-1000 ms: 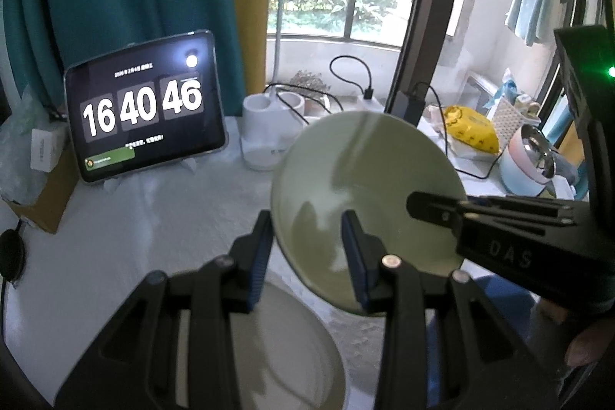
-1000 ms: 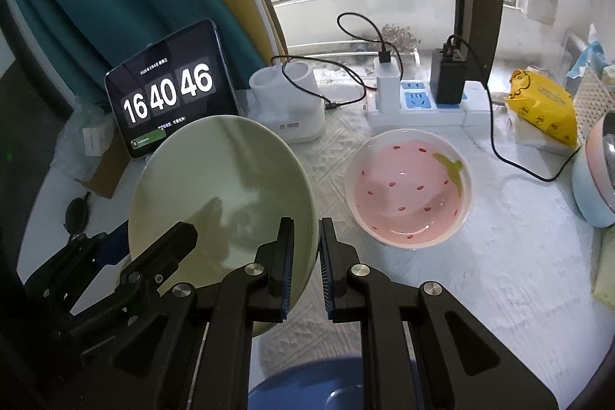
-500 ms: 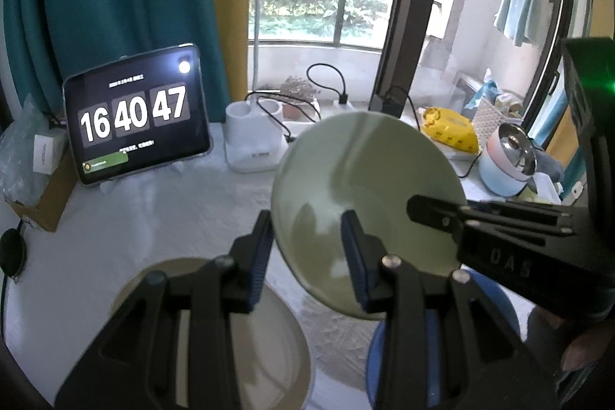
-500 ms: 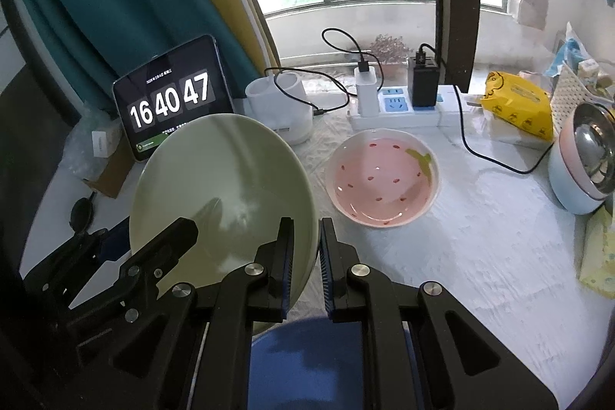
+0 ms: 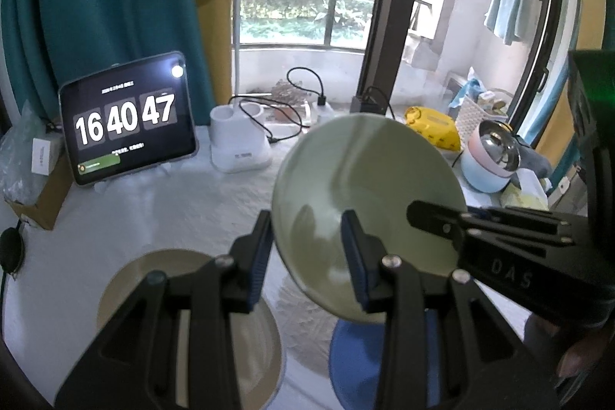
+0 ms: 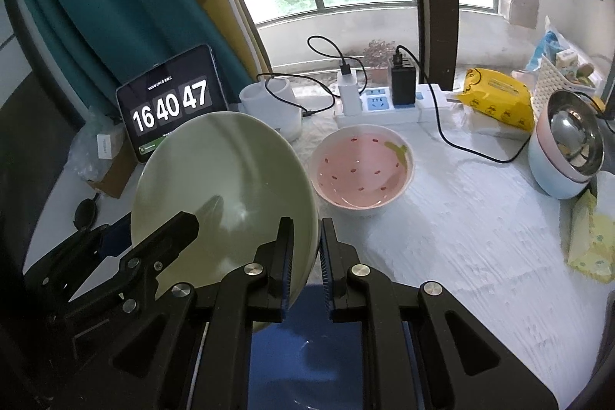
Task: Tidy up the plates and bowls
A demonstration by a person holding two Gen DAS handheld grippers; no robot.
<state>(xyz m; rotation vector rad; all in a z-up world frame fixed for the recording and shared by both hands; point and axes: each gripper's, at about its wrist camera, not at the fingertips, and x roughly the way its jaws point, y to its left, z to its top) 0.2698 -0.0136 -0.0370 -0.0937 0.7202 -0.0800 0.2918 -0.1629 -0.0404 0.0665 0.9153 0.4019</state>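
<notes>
A pale green bowl (image 5: 369,179) (image 6: 223,179) hangs tilted above the table, held by both grippers. My left gripper (image 5: 307,241) is shut on its left rim, one pad behind the wall and one inside. On the opposite rim my right gripper (image 6: 307,237) is shut, jaws nearly together on the thin edge. Below lie a beige bowl (image 5: 184,294) at lower left and a blue plate (image 5: 357,364) (image 6: 307,352) under the green bowl. A pink strawberry bowl (image 6: 361,171) sits on the white cloth further back.
A tablet clock (image 5: 127,118) leans at the back left beside a white lamp base (image 5: 238,145). A power strip (image 6: 384,106) with cables, a yellow pack (image 6: 496,98) and a steel-lined pastel bowl (image 6: 565,152) crowd the back right. A cardboard box (image 5: 38,187) sits far left.
Both grippers have risen and drawn back together with the green bowl still held. More of the beige bowl and blue plate shows underneath. The clock has ticked on.
</notes>
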